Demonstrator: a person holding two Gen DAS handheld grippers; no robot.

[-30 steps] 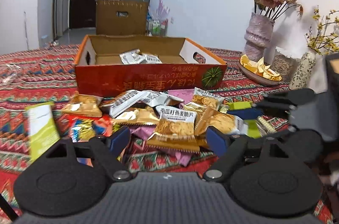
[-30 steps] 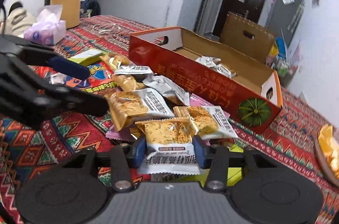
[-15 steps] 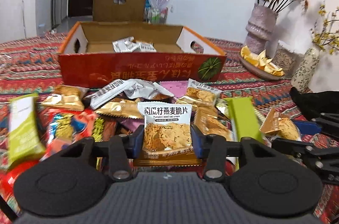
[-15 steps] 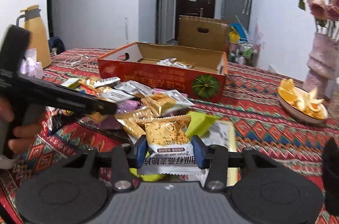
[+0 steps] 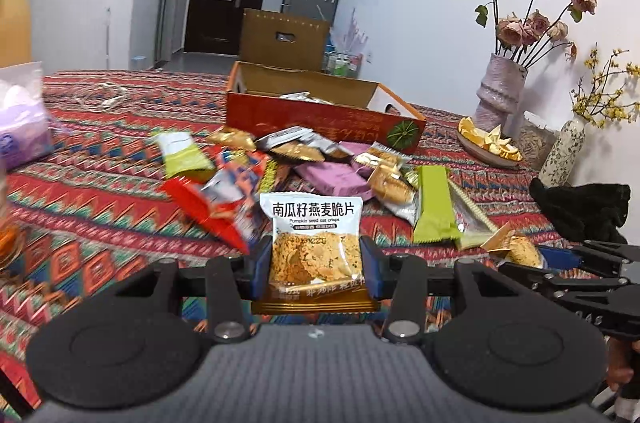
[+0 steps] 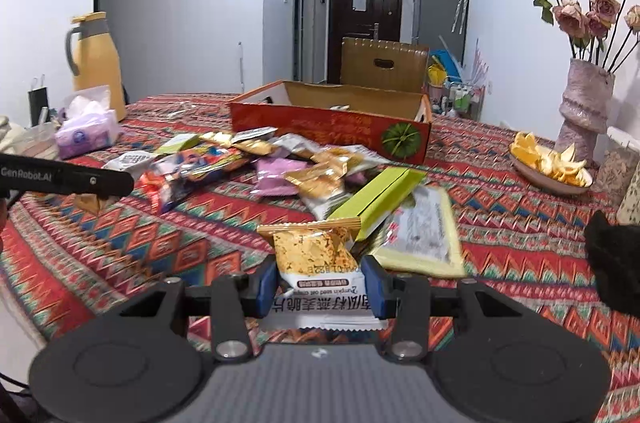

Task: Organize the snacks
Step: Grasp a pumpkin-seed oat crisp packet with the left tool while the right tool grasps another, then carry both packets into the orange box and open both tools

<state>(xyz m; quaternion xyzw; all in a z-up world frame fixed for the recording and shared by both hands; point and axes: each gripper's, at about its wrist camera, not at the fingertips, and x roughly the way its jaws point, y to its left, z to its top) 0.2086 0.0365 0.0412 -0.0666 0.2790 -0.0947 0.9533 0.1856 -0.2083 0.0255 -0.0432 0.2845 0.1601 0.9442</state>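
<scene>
Two grippers are each clamping an oat crisp packet above the patterned tablecloth (image 5: 100, 191). Left gripper (image 5: 316, 265) is pinching an upright packet (image 5: 314, 243), print right way up; its jaws have just been closing. Right gripper (image 6: 320, 287) is pinching another packet (image 6: 316, 265), print upside down. Loose snacks (image 5: 320, 167) are lying at twelve o'clock, blocking the orange box (image 5: 320, 119) beyond. Both grippers are tilting downward.
</scene>
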